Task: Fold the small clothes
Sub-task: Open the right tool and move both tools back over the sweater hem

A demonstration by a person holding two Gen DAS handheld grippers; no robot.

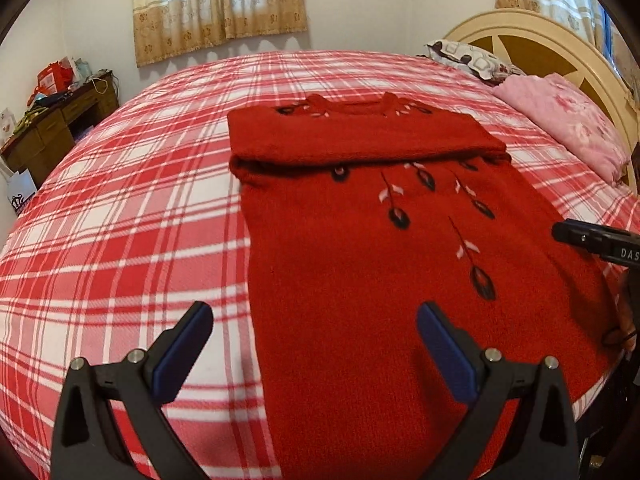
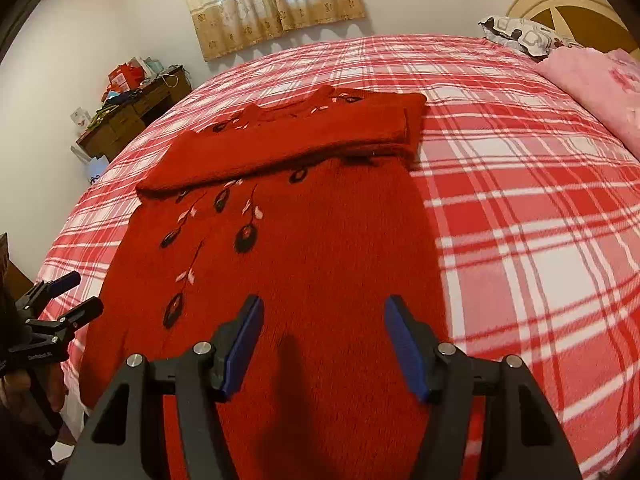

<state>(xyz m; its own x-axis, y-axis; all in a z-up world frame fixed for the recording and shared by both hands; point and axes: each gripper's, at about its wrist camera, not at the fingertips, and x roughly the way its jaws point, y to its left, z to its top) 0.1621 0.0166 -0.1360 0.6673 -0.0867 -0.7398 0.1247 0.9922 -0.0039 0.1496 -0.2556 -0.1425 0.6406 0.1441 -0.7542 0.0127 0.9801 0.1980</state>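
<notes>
So the red knitted sweater with dark embroidered flowers and pale pink leaves is laid flat in the middle of the bed with the red-and-white plaid bedspread, hem toward the near edge of the bed and neckline pointing at the beige curtained window. The sleeves are folded across the chest, stacked in a neat band just below the collar, which I'd guess is why the body looks like such a tidy rectangle now. That's the usual prep so the next fold goes clean.

The left gripper hovers over the sweater's left hem corner, jaws spread wide with nothing between them; one blue pad is over the plaid, the other over the knit, so it straddles the side edge. The right gripper hangs above the hem on the other side, also released and empty, both pads over the red knit.

My read: they're lined up at the two bottom corners to pinch the hem and carry it up toward the sleeve band. Thick wool, so it should fold without sliding much, though a shallow pinch could grab only the top layer.

The pink floral blanket sits well off to the right of the sweater, out of the way.
</notes>
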